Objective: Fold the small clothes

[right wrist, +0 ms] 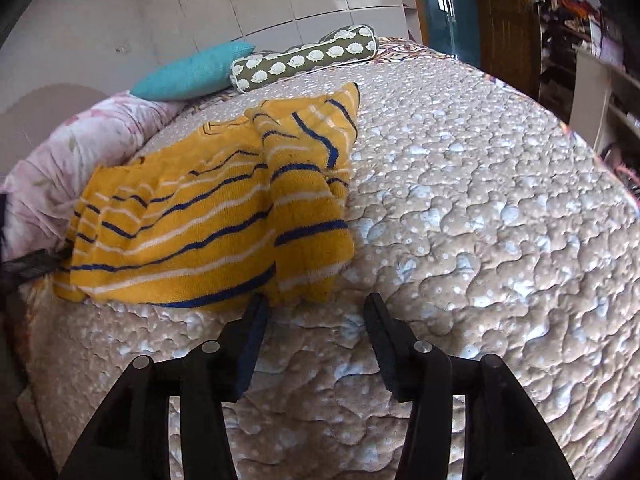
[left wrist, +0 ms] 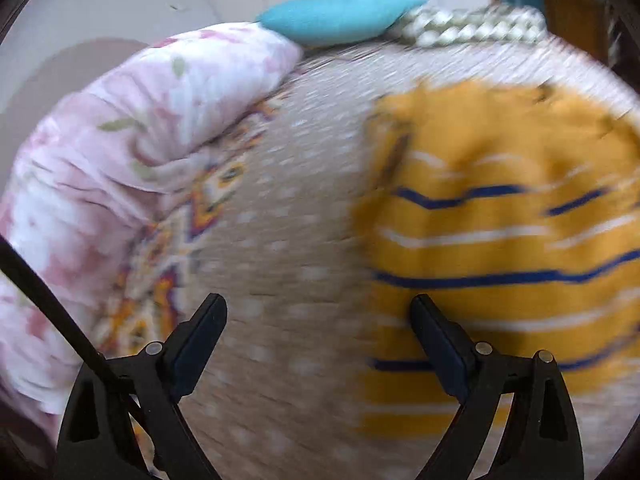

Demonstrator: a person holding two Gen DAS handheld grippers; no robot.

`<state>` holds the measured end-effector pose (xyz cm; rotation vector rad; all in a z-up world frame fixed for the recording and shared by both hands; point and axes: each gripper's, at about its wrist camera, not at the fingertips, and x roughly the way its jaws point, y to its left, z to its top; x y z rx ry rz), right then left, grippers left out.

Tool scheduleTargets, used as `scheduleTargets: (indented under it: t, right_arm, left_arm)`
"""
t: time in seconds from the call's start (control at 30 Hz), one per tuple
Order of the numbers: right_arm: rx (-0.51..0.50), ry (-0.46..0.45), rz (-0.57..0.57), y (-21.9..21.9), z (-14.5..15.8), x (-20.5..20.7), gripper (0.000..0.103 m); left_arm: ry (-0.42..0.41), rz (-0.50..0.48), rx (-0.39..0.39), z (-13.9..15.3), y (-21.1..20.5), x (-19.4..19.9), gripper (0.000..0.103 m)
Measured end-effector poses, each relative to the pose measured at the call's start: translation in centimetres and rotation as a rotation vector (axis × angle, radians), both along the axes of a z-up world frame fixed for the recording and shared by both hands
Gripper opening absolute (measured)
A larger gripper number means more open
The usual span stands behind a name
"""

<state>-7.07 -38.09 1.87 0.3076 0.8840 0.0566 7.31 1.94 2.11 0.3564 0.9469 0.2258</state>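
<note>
- Bedroom scene: quilted bedspread (right wrist: 480, 200) covers the whole work surface, beige with pale blue puffy cells, soft and bumpy, so expect cloth to drag on it, not slide.
- Far side: teal cushion (right wrist: 192, 70), olive bolster (right wrist: 304, 58) with a white repeated print, glossy wardrobe doors behind them. Far left: a bunched pink floral duvet (right wrist: 60, 152).
- Your yellow sweater (right wrist: 180, 232) lies left of centre on the bed, a thick knit with navy and white stripes.
- Progress, as I read it: one fold is in. The right sleeve or side panel (right wrist: 312, 200) is laid over onto the body, lumpy and not flat. The left part is unfolded and wrinkled. No finished compact fold yet.
- Left to do, my estimate: fold in the left side, smooth the overlap, then bring the hem up.
- Your right gripper (right wrist: 316, 300) is spread with nothing between the fingers; its left finger sits just beside the sweater's near hem, over bare bedspread.
- Your left gripper (left wrist: 318, 304) is spread wide and empty. That view is motion-blurred; the sweater's left edge sits by its right finger, contact unclear.
- Knit looks heavy and floppy; pinch well in from the edge.
</note>
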Motion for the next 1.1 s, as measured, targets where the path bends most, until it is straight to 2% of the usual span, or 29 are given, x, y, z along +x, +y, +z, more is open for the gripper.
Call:
scheduleTargets:
  t: [0.03, 0.17, 0.3, 0.5, 0.6, 0.67, 0.73, 0.87, 0.93, 0.97, 1.1]
  right_arm:
    - [0.007, -0.004, 0.003, -0.1, 0.0, 0.0, 0.058]
    - [0.005, -0.012, 0.010, 0.3, -0.1, -0.4, 0.062]
    - [-0.002, -0.010, 0.020, 0.4, -0.1, -0.2, 0.065]
    - [0.003, -0.011, 0.025, 0.4, -0.1, 0.1, 0.066]
    - [-0.002, -0.012, 0.027, 0.6, -0.1, 0.0, 0.067]
    - [-0.006, -0.012, 0.030, 0.5, -0.1, 0.0, 0.067]
    - [-0.010, -0.011, 0.032, 0.5, -0.2, 0.1, 0.067]
    - [-0.011, -0.012, 0.035, 0.5, -0.2, 0.1, 0.068]
    - [-0.007, -0.013, 0.039, 0.4, -0.2, 0.2, 0.069]
    - [-0.004, -0.013, 0.040, 0.4, -0.2, 0.2, 0.070]
    - [0.014, -0.017, 0.046, 0.1, -0.3, 0.2, 0.072]
  left_arm:
    - [-0.003, 0.009, 0.008, -0.3, 0.7, 0.1, 0.093]
    - [-0.003, 0.040, -0.040, 0.2, 3.3, -0.4, 0.093]
    - [-0.056, 0.035, -0.015, 2.3, 3.7, -1.4, 0.093]
    - [-0.128, 0.022, -0.095, 6.4, 3.7, -2.5, 0.093]
    - [-0.107, 0.009, -0.137, 7.0, 3.2, -1.6, 0.093]
    - [-0.075, -0.002, -0.149, 6.6, 2.5, -0.2, 0.093]
    - [-0.036, -0.005, -0.130, 5.3, 1.6, 1.8, 0.093]
    - [0.082, 0.054, -0.075, 0.8, 2.0, 5.6, 0.093]
    - [0.112, 0.087, -0.053, -0.6, 2.6, 6.3, 0.093]
    - [0.109, 0.091, -0.068, -0.6, 2.8, 6.1, 0.093]
    - [0.070, 0.069, -0.277, 1.4, 4.6, 3.1, 0.093]
